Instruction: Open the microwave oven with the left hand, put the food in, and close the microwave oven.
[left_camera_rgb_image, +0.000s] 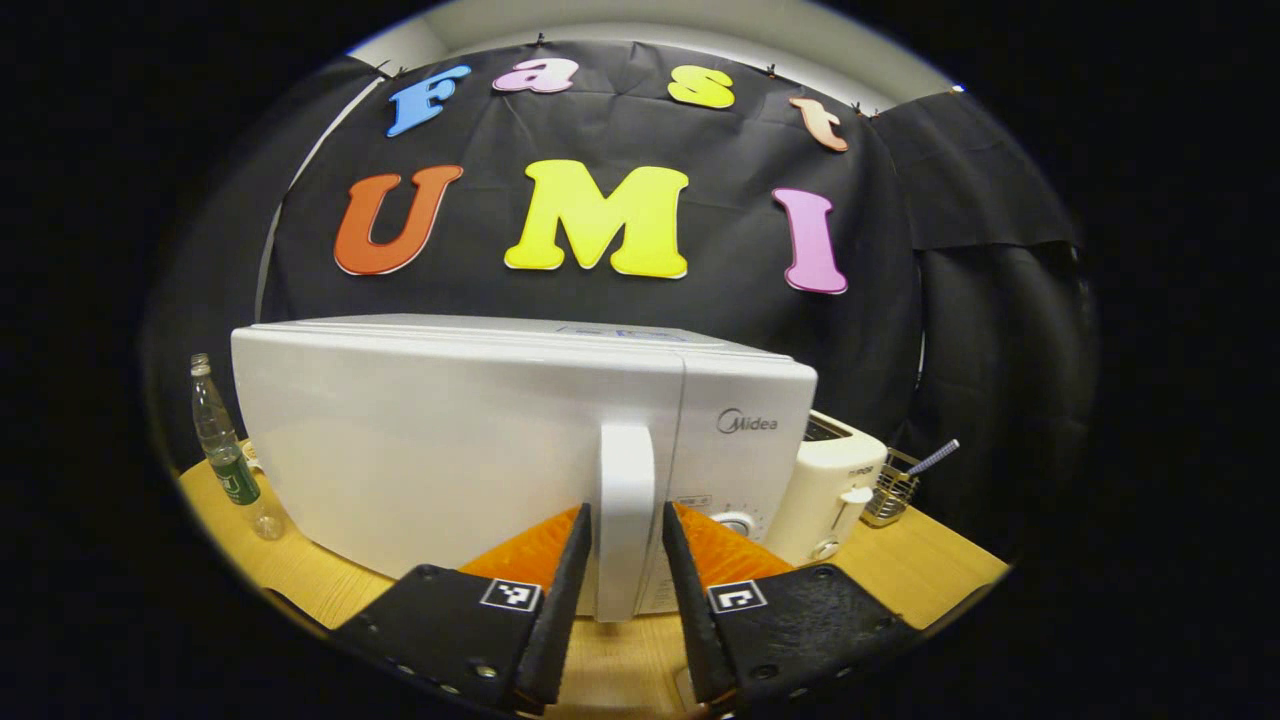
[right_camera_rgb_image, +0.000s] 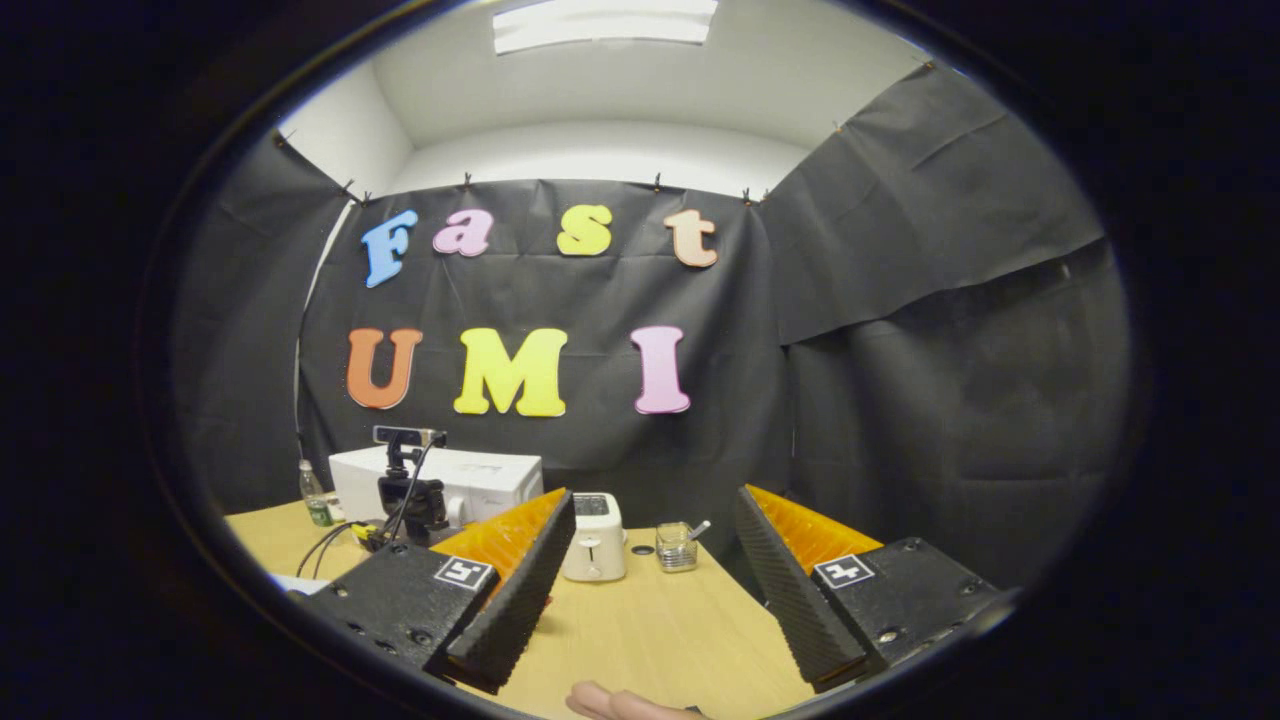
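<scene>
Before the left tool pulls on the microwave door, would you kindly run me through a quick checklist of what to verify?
1. Left tool straddles the door handle: ok.
2. Fingers pressing the handle: cannot tell; slim gaps seem to show on both sides.
3. Microwave door shut, ready to pull: ok.
4. Door swing path: cannot tell; a bottle stands near the hinge side.
5. Right tool open, holding nothing: ok.
6. Food ready to load: cannot tell.
</scene>
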